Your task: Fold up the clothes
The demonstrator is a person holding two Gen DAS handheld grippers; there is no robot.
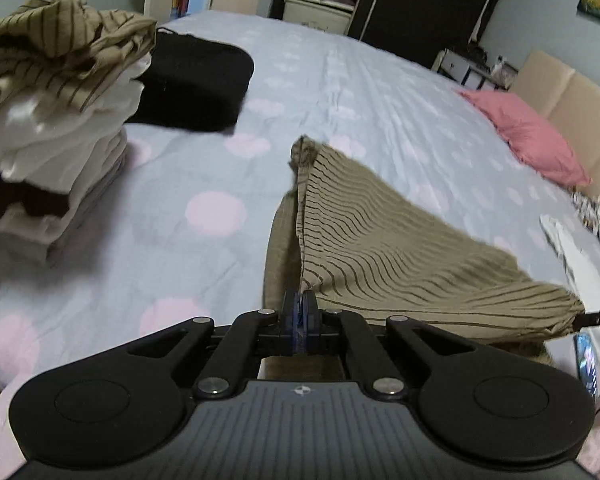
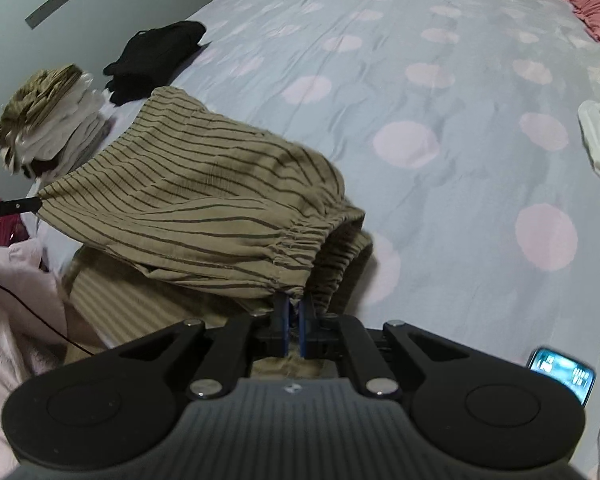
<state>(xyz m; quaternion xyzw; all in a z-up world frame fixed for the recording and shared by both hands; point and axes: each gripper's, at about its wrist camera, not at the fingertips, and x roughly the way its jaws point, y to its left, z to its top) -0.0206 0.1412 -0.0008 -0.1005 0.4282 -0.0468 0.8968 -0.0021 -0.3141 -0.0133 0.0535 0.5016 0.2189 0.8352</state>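
Left gripper (image 1: 300, 304): jaws clenched on one corner of the tan striped cotton shorts (image 1: 380, 248).
Right gripper (image 2: 295, 309): jaws pinching the elastic waistband at the other corner.
Shorts: stretched between both grippers, lifted above the pale blue bed (image 2: 440, 80) with pink dots.
Far left: stack of folded clothes (image 1: 56, 120); black garment (image 1: 196, 84) beside it.
Far right: pink pillow (image 1: 532, 132).

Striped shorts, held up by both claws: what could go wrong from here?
1. The left claw and right claw each pinch only a thin edge of the striped shorts; a tug could slip one corner free.
2. The clothes pile leans and sits close; a swinging hem could topple it.
3. The phone lies near the right claw and might get knocked.
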